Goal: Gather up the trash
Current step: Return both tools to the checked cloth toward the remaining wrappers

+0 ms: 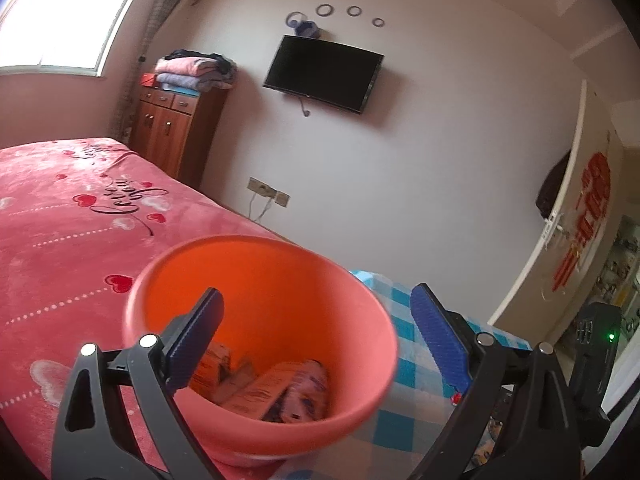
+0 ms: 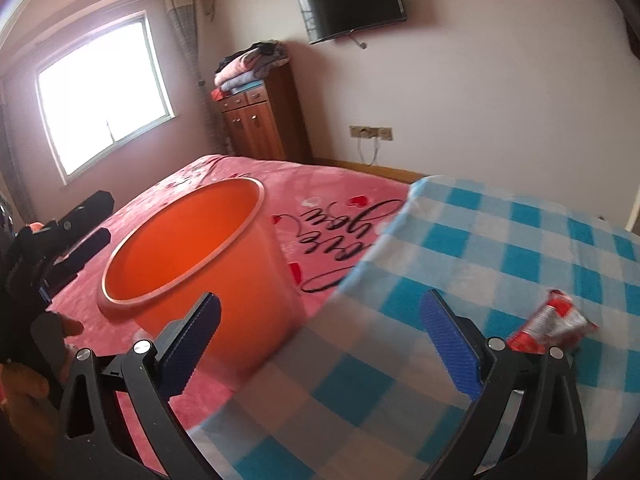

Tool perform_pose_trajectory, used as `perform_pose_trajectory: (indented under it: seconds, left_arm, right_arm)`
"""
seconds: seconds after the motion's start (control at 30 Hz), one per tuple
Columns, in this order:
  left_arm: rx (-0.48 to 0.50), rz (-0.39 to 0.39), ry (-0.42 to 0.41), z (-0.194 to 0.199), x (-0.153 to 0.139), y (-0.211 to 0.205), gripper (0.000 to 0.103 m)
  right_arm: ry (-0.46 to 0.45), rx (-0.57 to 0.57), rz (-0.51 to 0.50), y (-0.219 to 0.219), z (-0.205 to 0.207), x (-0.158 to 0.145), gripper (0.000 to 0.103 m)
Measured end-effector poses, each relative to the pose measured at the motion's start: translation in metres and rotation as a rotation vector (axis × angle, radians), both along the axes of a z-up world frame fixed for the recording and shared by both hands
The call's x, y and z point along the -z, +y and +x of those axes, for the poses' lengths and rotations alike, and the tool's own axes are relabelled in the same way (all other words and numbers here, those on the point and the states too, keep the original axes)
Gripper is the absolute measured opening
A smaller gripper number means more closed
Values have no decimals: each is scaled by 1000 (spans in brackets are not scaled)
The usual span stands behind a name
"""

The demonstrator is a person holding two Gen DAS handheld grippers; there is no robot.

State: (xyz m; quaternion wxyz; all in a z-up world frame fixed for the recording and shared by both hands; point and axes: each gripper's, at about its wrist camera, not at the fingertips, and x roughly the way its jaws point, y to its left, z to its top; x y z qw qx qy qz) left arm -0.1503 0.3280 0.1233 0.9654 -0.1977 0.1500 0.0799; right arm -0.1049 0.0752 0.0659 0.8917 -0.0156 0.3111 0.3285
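**Two released tools beside an orange bin on a bed**

The left tool (image 1: 316,340) stands released, its blue pads spread wide: one pad lies in front of the near rim of the orange plastic bin (image 1: 280,280), the other off to the bin's right side, and neither presses on it. The bin rests upright on the pink bedspread (image 1: 60,220), which is printed with hearts and script lettering. Crumpled wrappers and flattened packets (image 1: 276,388) lie at the bin's bottom.

The right tool (image 2: 320,344) is likewise released and grasps nothing. It points at the border between the bedspread and a blue-and-white checked cloth (image 2: 500,248) that lies over the bed's near corner. On this cloth, just beside the tool's right finger, lies a red-and-silver wrapper (image 2: 556,320), touching no pad. The bin (image 2: 192,264) sits to the left of the cloth's edge.

Background: a wall-mounted television (image 1: 324,72), a wooden cabinet (image 1: 176,128) bearing folded blankets (image 1: 192,72), and a bright window (image 2: 104,100).
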Motion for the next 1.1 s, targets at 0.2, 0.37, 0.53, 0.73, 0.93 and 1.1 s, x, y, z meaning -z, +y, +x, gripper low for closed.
perform_pose_trajectory:
  seconds: [0.2, 0.37, 0.53, 0.73, 0.93, 1.1]
  left_arm:
    - [55, 24, 9, 2, 2, -28, 95]
    - [100, 47, 21, 3, 1, -53, 95]
    - [151, 84, 43, 3, 2, -79, 95]
    - [214, 113, 77, 5, 8, -108, 95]
    - [207, 142, 73, 1, 10, -124, 95]
    - [196, 154, 128, 9, 15, -134, 95]
  right_arm:
    - [-53, 69, -23, -35, -16, 4, 99]
    - [-65, 128, -28, -63, -23, 10, 99]
    - [-74, 170, -31, -86, -29, 16, 99]
    - [-83, 214, -23, -109, -36, 20, 99]
    - [-99, 259, -4, -132, -41, 22, 99]
    - [-102, 292, 18, -151, -42, 23, 99]
